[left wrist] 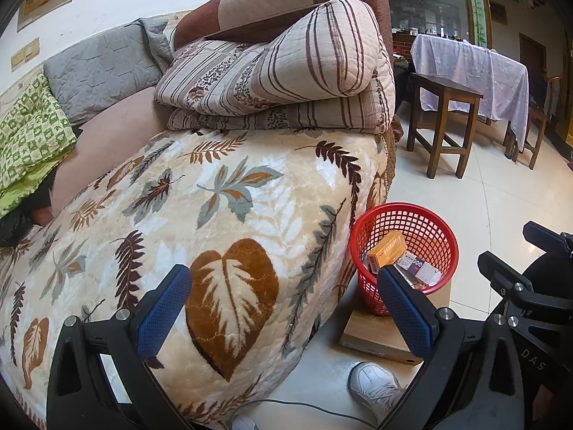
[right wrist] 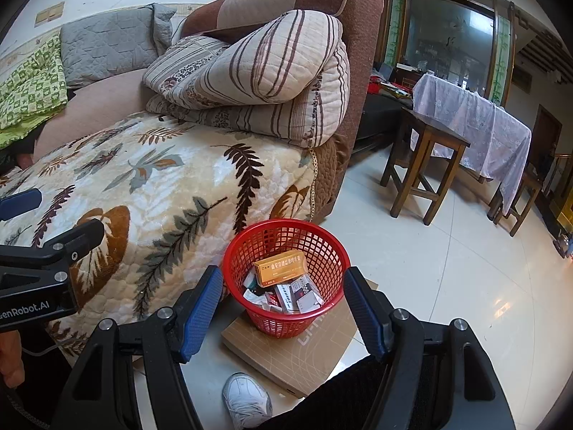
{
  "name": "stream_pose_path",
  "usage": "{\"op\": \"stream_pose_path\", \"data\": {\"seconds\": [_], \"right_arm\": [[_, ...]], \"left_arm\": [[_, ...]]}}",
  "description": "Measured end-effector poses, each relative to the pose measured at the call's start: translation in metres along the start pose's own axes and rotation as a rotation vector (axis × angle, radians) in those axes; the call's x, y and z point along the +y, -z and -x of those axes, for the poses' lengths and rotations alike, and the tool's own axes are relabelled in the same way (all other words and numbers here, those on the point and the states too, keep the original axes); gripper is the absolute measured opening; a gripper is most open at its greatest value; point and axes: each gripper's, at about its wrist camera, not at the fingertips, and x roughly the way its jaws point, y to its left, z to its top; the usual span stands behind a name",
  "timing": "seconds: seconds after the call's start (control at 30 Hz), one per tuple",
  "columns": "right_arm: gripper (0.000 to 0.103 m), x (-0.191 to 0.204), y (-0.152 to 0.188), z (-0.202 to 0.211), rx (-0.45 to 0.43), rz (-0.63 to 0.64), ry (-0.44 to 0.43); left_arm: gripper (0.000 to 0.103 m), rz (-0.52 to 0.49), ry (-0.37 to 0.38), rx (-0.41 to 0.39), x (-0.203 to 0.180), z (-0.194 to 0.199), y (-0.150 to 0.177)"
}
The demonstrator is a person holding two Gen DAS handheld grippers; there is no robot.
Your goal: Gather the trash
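Both grippers hang empty over the sofa edge, trash sits in the red basket.

Big brown sofa (right wrist: pixel 358 36) fills the left w/ a leaf-print blanket (left wrist: pixel 222 222) draped over the seat, striped folded quilt (left wrist: pixel 286 71) stacked at the armrest. Red basket (right wrist: pixel 286 251) stands on a flat cardboard box (right wrist: pixel 304 354) on the tile floor, just beside the sofa front. Inside: an orange carton (right wrist: pixel 281 267) on top of several smaller packets — labels too small to read, prob. medicine boxes. Left gripper (left wrist: pixel 283 308) jaws wide, nothing between, over the blanket edge. Right gripper (right wrist: pixel 284 315) jaws wide too, nothing gripped, the basket showing in the gap between its fingers. White shoe (right wrist: pixel 247 397) below, near the cardboard.
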Motion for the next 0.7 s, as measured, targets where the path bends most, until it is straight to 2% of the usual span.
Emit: {"op": "stream_pose_path", "data": {"seconds": [0.23, 0.33, 0.4, 0.5, 0.6, 0.7], "right_arm": [[0.074, 0.0, -0.003, -0.004, 0.013, -0.018, -0.019], [0.079, 0.01, -0.009, -0.021, 0.074, -0.007, -0.073], [0.079, 0.018, -0.016, -0.032, 0.107, -0.01, -0.113], [0.08, 0.043, -0.035, -0.047, 0.132, 0.025, -0.175], [0.083, 0.085, -0.062, -0.059, 0.152, 0.082, -0.247], [0.086, 0.147, -0.086, -0.074, 0.223, 0.108, -0.374]], "left_arm": [[0.103, 0.028, 0.021, 0.025, 0.004, 0.002, -0.002], [0.103, 0.084, 0.004, 0.059, 0.023, 0.004, -0.005], [0.103, 0.167, -0.03, 0.101, 0.054, 0.003, -0.007], [0.103, 0.278, -0.137, 0.138, 0.108, 0.004, -0.006], [0.103, 0.327, -0.193, 0.184, 0.162, 0.003, -0.001], [0.103, 0.321, -0.23, 0.231, 0.215, -0.007, 0.005]]}}
